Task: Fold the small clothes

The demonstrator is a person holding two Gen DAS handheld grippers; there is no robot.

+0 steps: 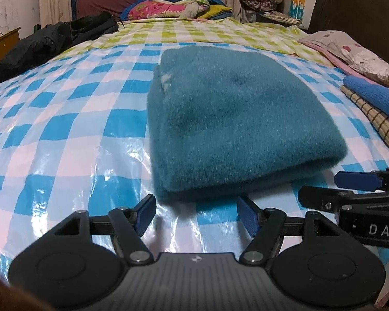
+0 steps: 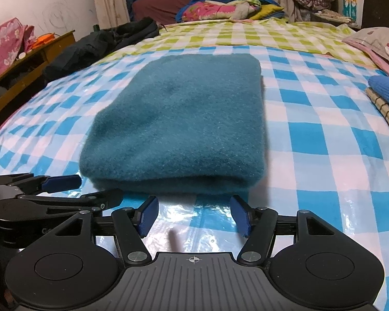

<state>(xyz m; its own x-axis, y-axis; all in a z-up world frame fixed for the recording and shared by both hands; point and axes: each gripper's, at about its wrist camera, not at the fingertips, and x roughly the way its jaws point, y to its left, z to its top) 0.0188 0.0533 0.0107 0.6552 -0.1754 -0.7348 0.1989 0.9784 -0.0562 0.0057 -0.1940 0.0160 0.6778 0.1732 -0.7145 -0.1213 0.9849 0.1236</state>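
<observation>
A fuzzy teal garment [image 1: 233, 119] lies folded into a thick rectangle on the blue-and-white checked plastic sheet [image 1: 64, 134] that covers the bed. Its near folded edge sits just beyond both grippers. My left gripper [image 1: 195, 213] is open, blue pads apart, nothing between them. My right gripper [image 2: 194, 213] is likewise open and empty, just short of the teal garment [image 2: 176, 119]. The right gripper [image 1: 355, 181] also shows at the right edge of the left wrist view, and the left gripper [image 2: 62, 184] at the left edge of the right wrist view.
Folded clothes, a blue knit [image 1: 373, 98] on a checked piece [image 1: 376, 121], lie at the right. A black jacket [image 1: 51, 41] lies at the left, pillows [image 1: 355, 51] at the right, piled bedding [image 1: 173, 7] at the far end. A wooden cabinet [image 2: 20, 62] stands left of the bed.
</observation>
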